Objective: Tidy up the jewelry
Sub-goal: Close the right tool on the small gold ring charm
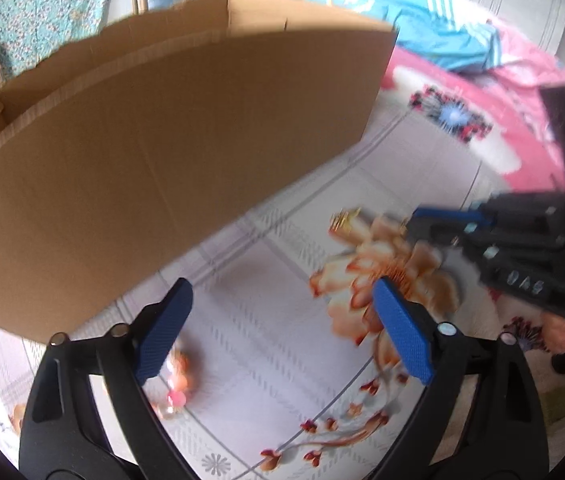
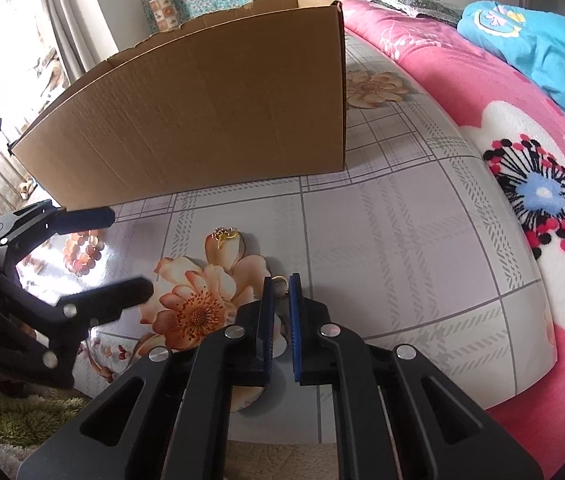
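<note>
My right gripper (image 2: 281,285) points down at the flowered tablecloth, shut on a small gold ring (image 2: 278,279) that shows between its blue pad tips. A gold ornament (image 2: 224,235) lies on the cloth a little farther out; the left wrist view shows this ornament (image 1: 344,218) too, blurred, just left of the right gripper (image 1: 412,224). My left gripper (image 1: 282,320) stands open above the cloth. A bracelet of orange and pink beads (image 1: 176,384) lies partly hidden behind its left finger (image 1: 166,332). In the right wrist view the left gripper (image 2: 128,254) straddles that bracelet (image 2: 82,254) without touching it.
A large open cardboard box (image 2: 202,100) stands on the table (image 2: 402,240) just behind both grippers. A pink blanket (image 2: 462,92) with blue clothing (image 2: 542,48) on it lies along the table's right side. A green shaggy rug (image 2: 22,420) shows below the near edge.
</note>
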Motion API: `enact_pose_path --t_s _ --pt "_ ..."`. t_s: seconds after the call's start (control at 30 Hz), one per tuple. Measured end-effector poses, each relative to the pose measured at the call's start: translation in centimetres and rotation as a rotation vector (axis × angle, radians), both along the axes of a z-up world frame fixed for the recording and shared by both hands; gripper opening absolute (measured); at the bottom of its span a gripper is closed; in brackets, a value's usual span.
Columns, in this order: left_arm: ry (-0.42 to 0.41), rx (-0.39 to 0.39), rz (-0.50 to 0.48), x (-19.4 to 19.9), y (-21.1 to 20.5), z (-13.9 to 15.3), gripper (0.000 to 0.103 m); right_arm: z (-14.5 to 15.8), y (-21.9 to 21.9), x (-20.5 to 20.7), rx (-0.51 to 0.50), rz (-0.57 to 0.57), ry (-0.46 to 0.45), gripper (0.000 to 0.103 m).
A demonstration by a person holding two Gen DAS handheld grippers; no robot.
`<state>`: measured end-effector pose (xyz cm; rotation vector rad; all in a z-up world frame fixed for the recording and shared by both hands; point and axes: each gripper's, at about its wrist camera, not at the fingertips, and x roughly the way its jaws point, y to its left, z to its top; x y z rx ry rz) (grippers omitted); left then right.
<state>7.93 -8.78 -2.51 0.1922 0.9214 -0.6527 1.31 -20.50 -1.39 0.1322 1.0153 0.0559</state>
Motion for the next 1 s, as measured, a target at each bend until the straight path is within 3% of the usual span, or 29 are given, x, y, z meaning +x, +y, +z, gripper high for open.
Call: enact_pose_path --t_s 0.37,0.6,0.73,0.9,1.0 --pt "-0.050 0.005 -0.093 1.0 -3.9 0.3 0.049 -0.1 0.0 -0.1 -0.004 -0.003 -0.013 0.007" --pt "-0.024 0.043 -0.127 1.8 -5.8 -0.7 0.034 -0.1 -0.1 -0.3 0.009 -0.001 -0.020 0.007" --pt "-0.061 0.091 -0.135 1.5 -6.5 -0.8 0.026 -0.2 -0.3 -0.3 0.019 -0.001 -0.023 0.007" --pt "-0.086 0.099 -0.177 0.7 -7.2 -0.9 0.007 -0.2 -0.6 -0.3 0.039 0.005 -0.024 0.007" --pt "-0.099 0.102 -0.178 0.4 -7.3 -0.9 0.004 -0.2 -1.0 -0.3 0.071 0.006 -0.017 0.009"
